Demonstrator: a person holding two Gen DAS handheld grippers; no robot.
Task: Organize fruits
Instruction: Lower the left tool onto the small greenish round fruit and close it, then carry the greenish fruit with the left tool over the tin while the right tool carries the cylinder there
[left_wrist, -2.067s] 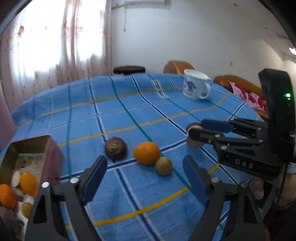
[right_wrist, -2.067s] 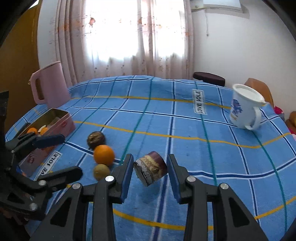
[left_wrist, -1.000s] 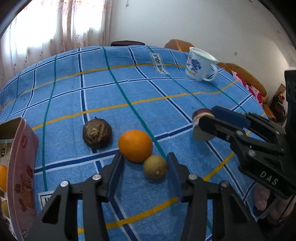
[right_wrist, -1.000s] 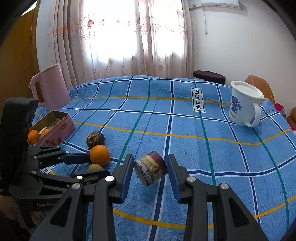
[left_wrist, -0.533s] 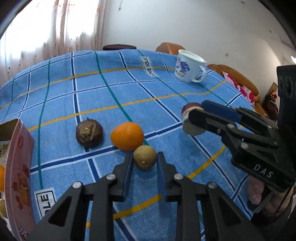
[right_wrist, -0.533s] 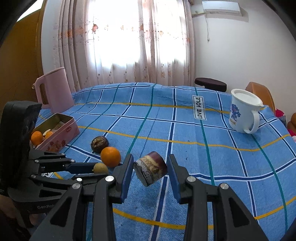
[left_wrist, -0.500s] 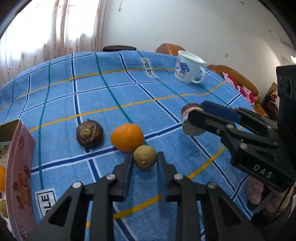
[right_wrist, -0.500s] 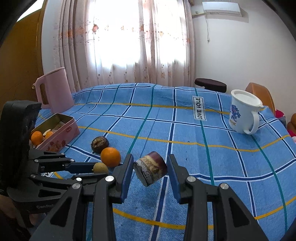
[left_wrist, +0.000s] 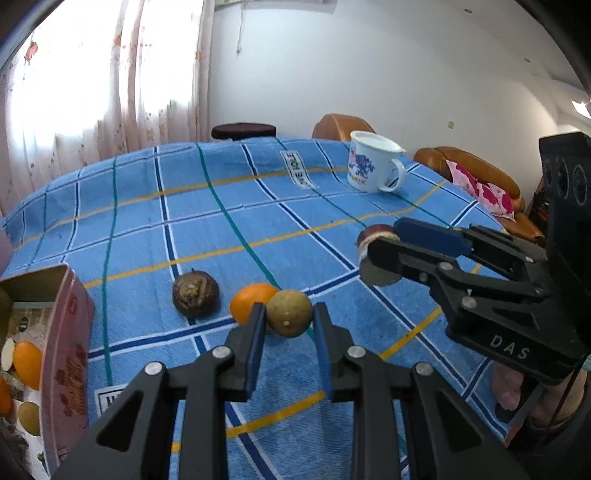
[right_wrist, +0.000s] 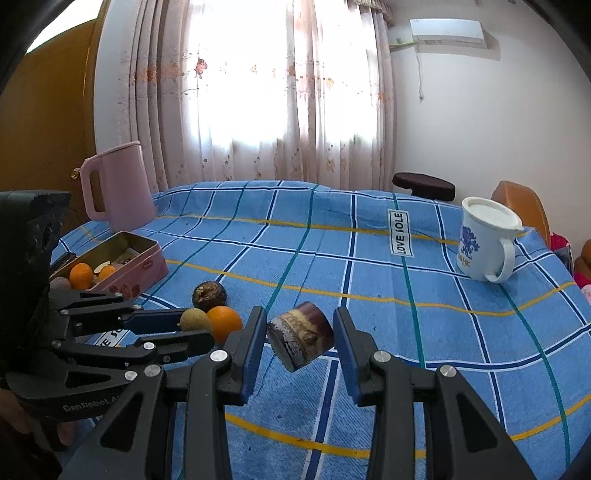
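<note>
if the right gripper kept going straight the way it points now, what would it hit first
Probably the blue checked tablecloth. The right gripper, its jaws shut on a brown cut fruit piece, points forward and slightly down at bare cloth. The white mug sits off to the right of that line. Depth is hard to judge through the fisheye.

A lived-in home room: a table under a blue checked cloth (right_wrist: 369, 258), flowered curtains (right_wrist: 258, 92) at 12 o'clock, an air conditioner (right_wrist: 447, 31) at 1 o'clock
</note>
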